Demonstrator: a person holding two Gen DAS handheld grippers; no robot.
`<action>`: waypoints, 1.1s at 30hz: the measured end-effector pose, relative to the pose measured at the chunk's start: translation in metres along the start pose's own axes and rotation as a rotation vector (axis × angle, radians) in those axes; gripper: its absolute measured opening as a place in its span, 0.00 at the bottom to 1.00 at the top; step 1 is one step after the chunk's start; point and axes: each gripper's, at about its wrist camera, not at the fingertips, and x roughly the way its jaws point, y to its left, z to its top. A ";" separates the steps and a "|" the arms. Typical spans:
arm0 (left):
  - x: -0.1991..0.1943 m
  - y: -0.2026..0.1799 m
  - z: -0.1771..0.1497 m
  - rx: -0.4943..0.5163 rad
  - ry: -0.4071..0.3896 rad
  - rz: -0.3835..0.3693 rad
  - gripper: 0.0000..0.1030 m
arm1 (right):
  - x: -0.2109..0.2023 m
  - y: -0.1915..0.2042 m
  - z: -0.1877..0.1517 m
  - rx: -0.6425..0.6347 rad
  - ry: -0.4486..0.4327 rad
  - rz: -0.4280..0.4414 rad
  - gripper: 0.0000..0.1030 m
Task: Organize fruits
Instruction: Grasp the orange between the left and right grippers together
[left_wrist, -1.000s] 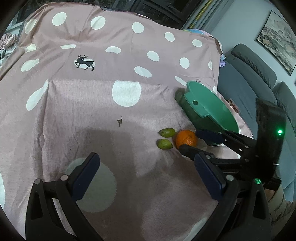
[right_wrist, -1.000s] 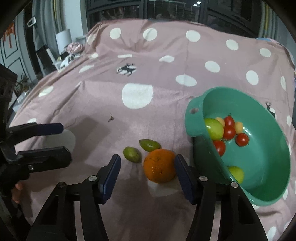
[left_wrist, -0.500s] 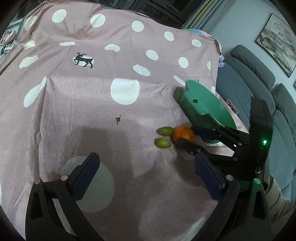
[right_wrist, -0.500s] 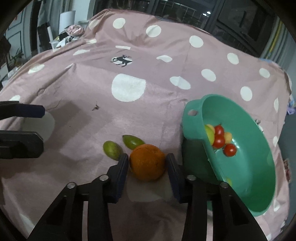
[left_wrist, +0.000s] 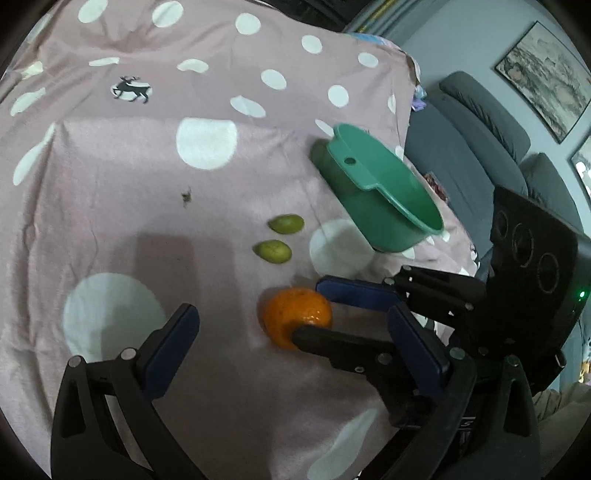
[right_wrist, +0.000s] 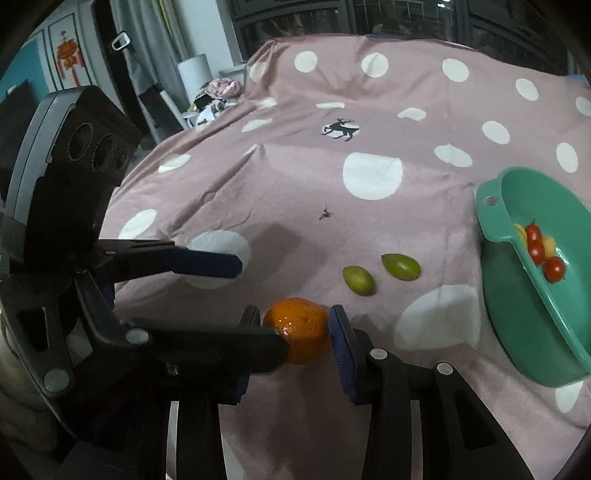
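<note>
Though unlabelled — orange (right_wrist: 300, 328) between closing gripper (right_wrist: 295, 326)

Home living room: grey sofa (left_wrist: 476, 122), framed painting (left_wrist: 546, 81).

Orange (right_wrist: 301, 326) – claw-pinched, two green fruits (right_wrist: 357, 280) beyond

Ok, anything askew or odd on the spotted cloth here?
The green bowl sits tilted on the cloth, its cherry tomatoes gathered against one wall. A small dark speck lies on the cloth. Nothing has spilled; the orange looks intact.
</note>
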 end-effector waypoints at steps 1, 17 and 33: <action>0.001 -0.002 0.000 0.007 0.004 0.001 0.98 | -0.001 -0.001 -0.002 0.004 -0.004 0.003 0.40; 0.026 -0.006 0.004 0.002 0.109 -0.010 0.59 | 0.009 -0.015 -0.008 0.038 0.024 0.089 0.49; 0.014 -0.010 -0.004 -0.001 0.094 0.009 0.41 | 0.009 -0.001 -0.012 0.005 0.017 0.102 0.45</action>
